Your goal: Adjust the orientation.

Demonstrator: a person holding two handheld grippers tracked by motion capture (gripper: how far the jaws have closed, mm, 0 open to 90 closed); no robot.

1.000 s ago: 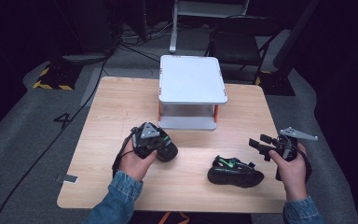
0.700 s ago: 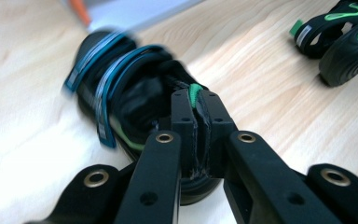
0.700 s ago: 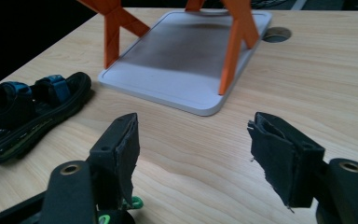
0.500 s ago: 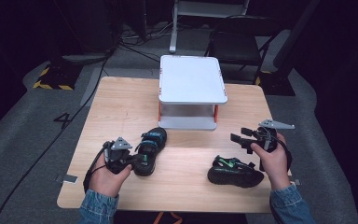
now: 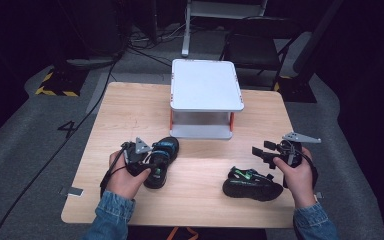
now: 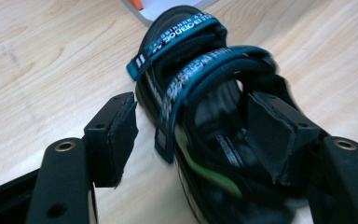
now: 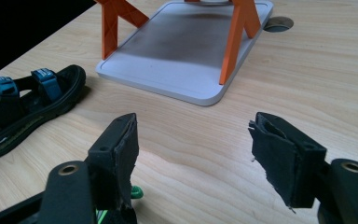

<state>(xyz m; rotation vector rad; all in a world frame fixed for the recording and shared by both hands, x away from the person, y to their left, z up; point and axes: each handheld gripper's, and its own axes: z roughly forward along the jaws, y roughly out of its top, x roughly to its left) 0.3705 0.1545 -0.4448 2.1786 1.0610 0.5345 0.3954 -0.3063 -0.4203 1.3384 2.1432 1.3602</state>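
Note:
A black sandal with teal straps [image 5: 164, 156] lies on the wooden table [image 5: 130, 110], toe toward the white stand. My left gripper [image 5: 153, 164] is at its heel end. In the left gripper view this gripper [image 6: 193, 112] has just been opening: one pad sits inside the sandal [image 6: 200, 70], the other stands clear of its outer side, so neither presses. A second black sandal [image 5: 252, 183] with green trim lies at the front right. My right gripper [image 5: 261, 151] hovers just above it, open and empty [image 7: 193, 135].
A white two-level stand with orange posts [image 5: 205, 85] occupies the middle back of the table; its base plate [image 7: 182, 51] shows ahead of the right gripper. The left sandal [image 7: 32, 107] lies at that view's left. A cable hole [image 7: 279, 23] is beyond the stand.
The left hand brought the teal-strapped sandal down and to the left, laid it flat on the table, and its jaws now stand apart. The right gripper moved left, over the second sandal.

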